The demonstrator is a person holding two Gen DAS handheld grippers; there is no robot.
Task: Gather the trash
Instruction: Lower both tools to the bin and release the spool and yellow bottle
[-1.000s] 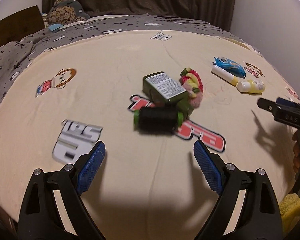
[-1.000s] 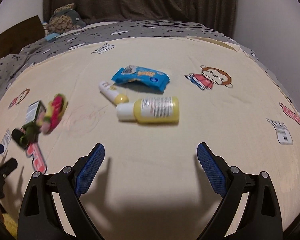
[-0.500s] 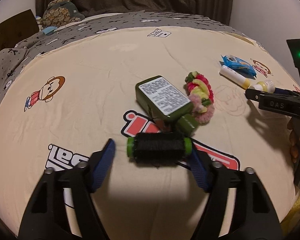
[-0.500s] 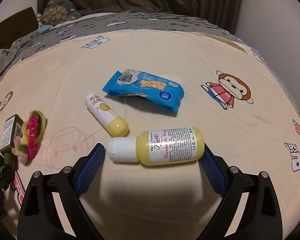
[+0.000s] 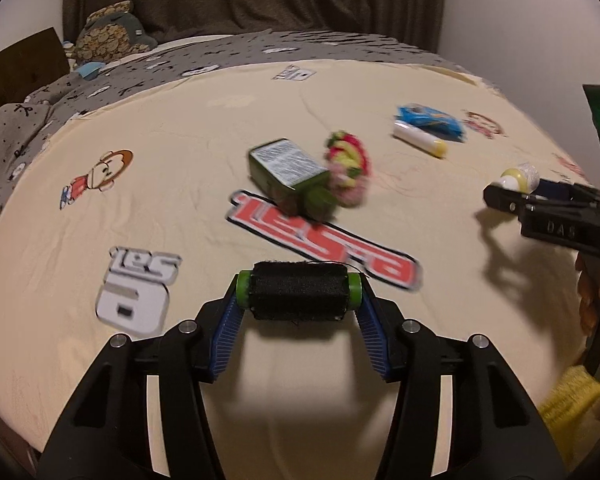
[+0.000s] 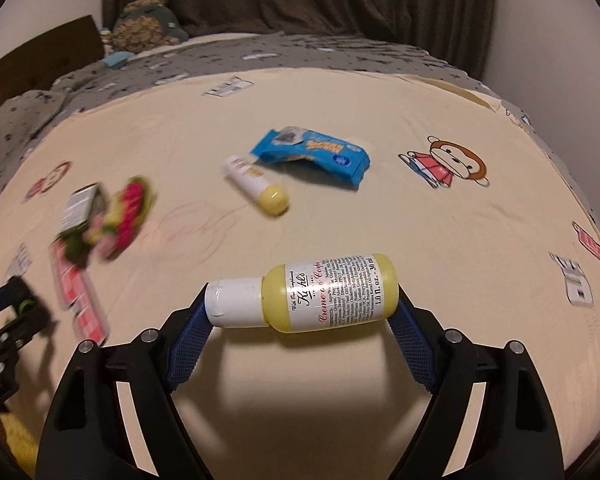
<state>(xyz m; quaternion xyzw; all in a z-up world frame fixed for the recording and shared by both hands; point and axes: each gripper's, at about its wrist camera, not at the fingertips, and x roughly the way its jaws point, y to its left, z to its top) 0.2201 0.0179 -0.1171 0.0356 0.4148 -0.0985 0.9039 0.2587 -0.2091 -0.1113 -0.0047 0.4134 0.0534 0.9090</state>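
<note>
**On the bed: two things grabbed, no bin seen yet**

On the cream bedsheet [image 5: 180, 208], grabbed two things at once. Had been lying loose on the sheet a second before, with both grippers wide open above them. Then came down and pinched.

Held the black roll [image 5: 300, 298] by its green ends in the left gripper [image 5: 298, 292], with jaws closing and pads touching both ends. Sat at 6 o'clock in the left wrist view, sharp against a blurry sheet, so likely already off the bed.

Held the yellow bottle [image 6: 328, 292] sideways in the right gripper [image 6: 301, 304], clamped white cap to flat bottom. Sat at 6 o'clock in the right wrist view. Looked lifted too.

Meant two bits of trash were in hand and ready to go somewhere.

Left behind on the sheet:
- At 12 o'clock from the roll, the green box [image 5: 286, 168], tipped over, touching a pink and yellow fluffy ring [image 5: 348, 174].
- At 12 o'clock from the bottle, the blue packet [image 6: 312, 152], puffy, with its flap partly up.
- At 11 o'clock, just beside the packet, a small tube [image 6: 256, 186] with a yellow cap.

About containers: kept its cap on, that bottle. Could not see inside the box or the packet. Saw no bin or bag for sure. Spotted only a yellow patch [image 5: 572, 400] at 4 o'clock in the left wrist view. Could not tell what it was.
</note>
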